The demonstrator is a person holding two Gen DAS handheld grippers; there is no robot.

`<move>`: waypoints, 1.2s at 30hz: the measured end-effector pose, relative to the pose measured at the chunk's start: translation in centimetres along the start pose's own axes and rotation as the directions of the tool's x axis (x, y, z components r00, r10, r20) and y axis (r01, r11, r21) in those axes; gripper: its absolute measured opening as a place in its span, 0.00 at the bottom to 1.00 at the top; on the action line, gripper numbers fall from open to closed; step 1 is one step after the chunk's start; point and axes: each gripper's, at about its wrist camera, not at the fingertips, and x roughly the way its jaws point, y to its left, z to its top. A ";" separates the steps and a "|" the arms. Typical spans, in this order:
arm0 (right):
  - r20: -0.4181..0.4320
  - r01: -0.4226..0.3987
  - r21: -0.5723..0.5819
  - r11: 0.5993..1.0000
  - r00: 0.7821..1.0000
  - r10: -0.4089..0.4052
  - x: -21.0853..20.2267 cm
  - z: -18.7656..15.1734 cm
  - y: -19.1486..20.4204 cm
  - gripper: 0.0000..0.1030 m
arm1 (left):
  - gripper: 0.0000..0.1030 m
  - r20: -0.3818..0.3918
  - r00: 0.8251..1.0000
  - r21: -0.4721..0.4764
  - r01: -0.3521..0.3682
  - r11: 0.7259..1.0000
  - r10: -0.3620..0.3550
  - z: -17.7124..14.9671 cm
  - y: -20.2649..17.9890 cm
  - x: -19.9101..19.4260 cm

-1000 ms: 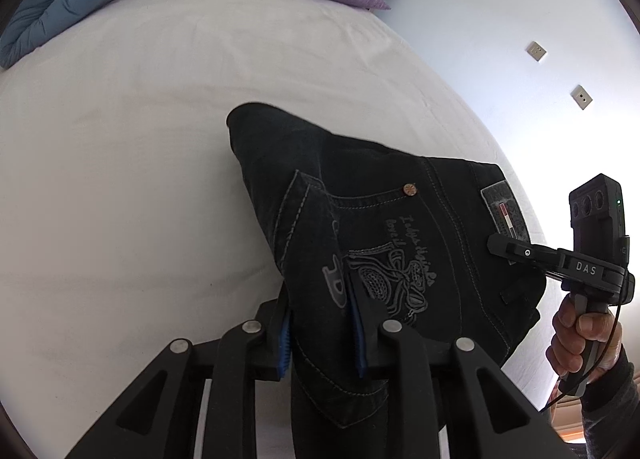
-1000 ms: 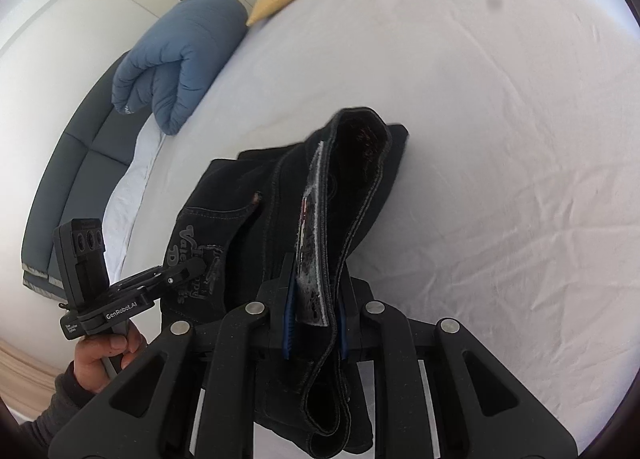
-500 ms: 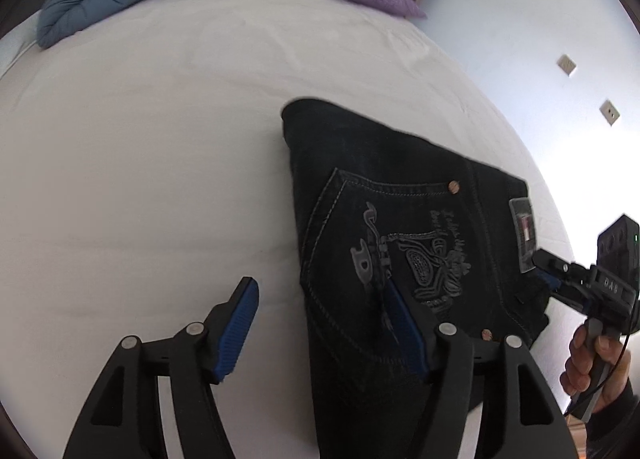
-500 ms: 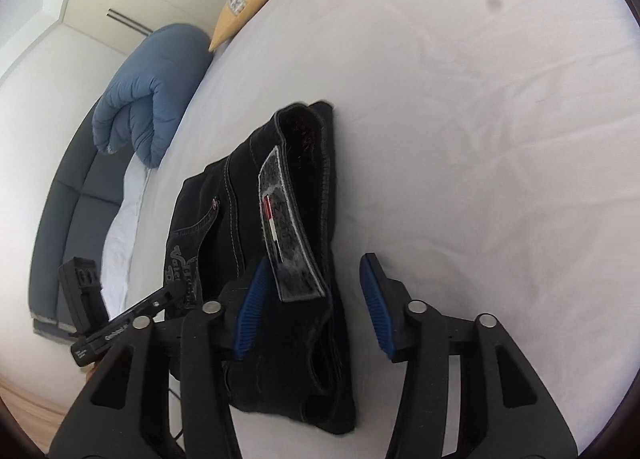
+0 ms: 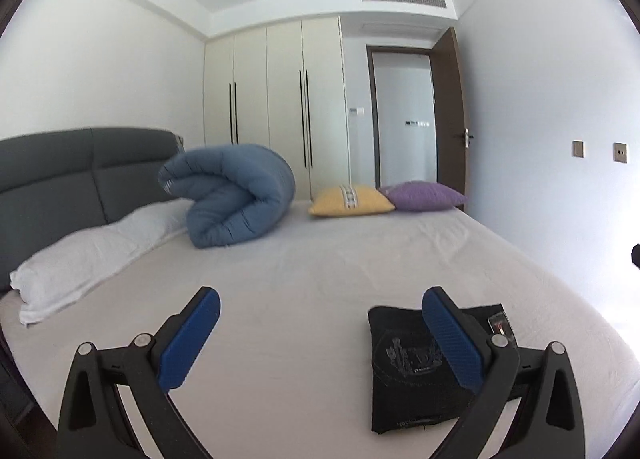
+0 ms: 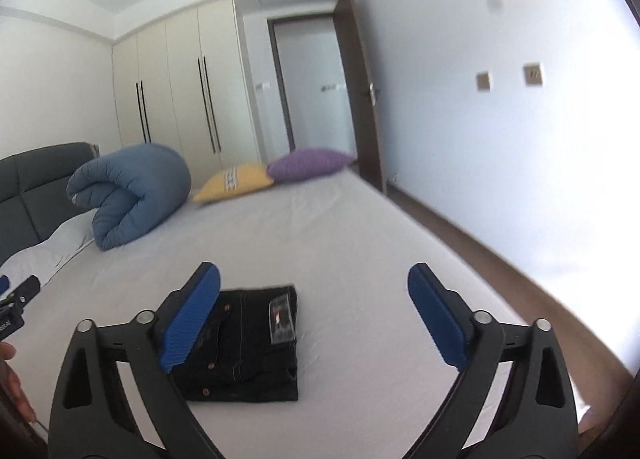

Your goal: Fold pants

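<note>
The black jeans [image 6: 248,343] lie folded into a compact rectangle on the white bed sheet [image 6: 340,243], label patch up. In the left wrist view the jeans [image 5: 408,375] sit at the lower right, partly behind the right finger. My left gripper [image 5: 320,315] is wide open and empty, raised above the bed to the left of the jeans. My right gripper [image 6: 314,291] is wide open and empty, held above the jeans, which show past its left finger [image 6: 192,319].
A rolled blue duvet [image 5: 232,195], a white pillow [image 5: 88,251], a yellow cushion [image 5: 352,201] and a purple cushion [image 5: 424,197] lie at the far end of the bed. The grey headboard [image 5: 52,171] stands at left. Wardrobe and open door lie beyond; floor runs along the bed's right side [image 6: 472,247].
Both grippers opened, let go of the jeans and pulled up and back. The jeans now lie flat and folded on the bed.
</note>
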 end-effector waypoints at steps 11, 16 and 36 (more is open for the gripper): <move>0.144 -0.014 -0.118 0.993 0.989 0.031 -9.6 5.0 4.6 1.00 | 1.00 -0.091 0.995 0.089 0.051 0.995 -0.042 5.9 -0.1 -4.8; 0.154 -0.018 -0.138 0.990 0.987 0.040 -14.0 6.6 4.4 1.00 | 1.00 -0.105 0.991 -0.018 0.085 0.996 -0.087 6.7 0.8 -4.8; -0.246 0.019 -0.110 0.994 0.968 -0.046 -10.3 3.4 5.3 1.00 | 1.00 -0.459 0.879 -0.006 0.142 0.990 -0.129 -0.6 -3.4 -2.3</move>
